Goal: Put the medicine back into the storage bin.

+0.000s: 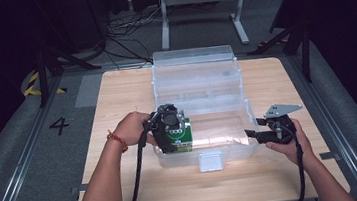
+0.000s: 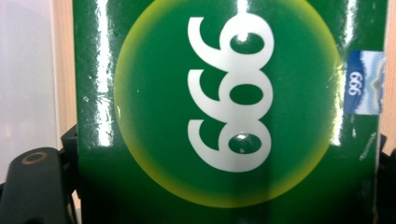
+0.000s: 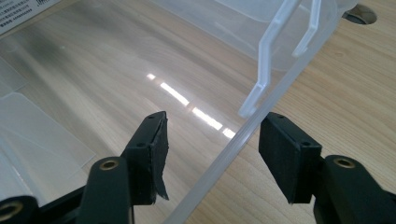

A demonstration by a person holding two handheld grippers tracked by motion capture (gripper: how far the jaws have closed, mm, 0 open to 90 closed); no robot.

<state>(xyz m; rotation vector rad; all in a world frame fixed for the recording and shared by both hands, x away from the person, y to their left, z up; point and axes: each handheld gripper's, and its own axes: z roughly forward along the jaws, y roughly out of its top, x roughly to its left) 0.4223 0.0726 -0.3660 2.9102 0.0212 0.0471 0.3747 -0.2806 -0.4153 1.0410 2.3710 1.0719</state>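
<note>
Green carton printed with 999, glossy and flat-sided, sitting gripped across its two sides in the left gripper, at the near left corner inside the clear plastic storage box on the wooden table. Likely handling as light and fairly stiff cardboard, yet denting under a hard squeeze; shiny faces probably sliding a little, so holding across the narrow sides near the middle, as now, looking soundest. Right gripper standing with jaws apart, straddling the box's thin right rim without pressing on it, black pads off the plastic. Rim looking thin, springy and smooth; pinching it lightly beside the side latch seeming enough for steadying the box.
</note>
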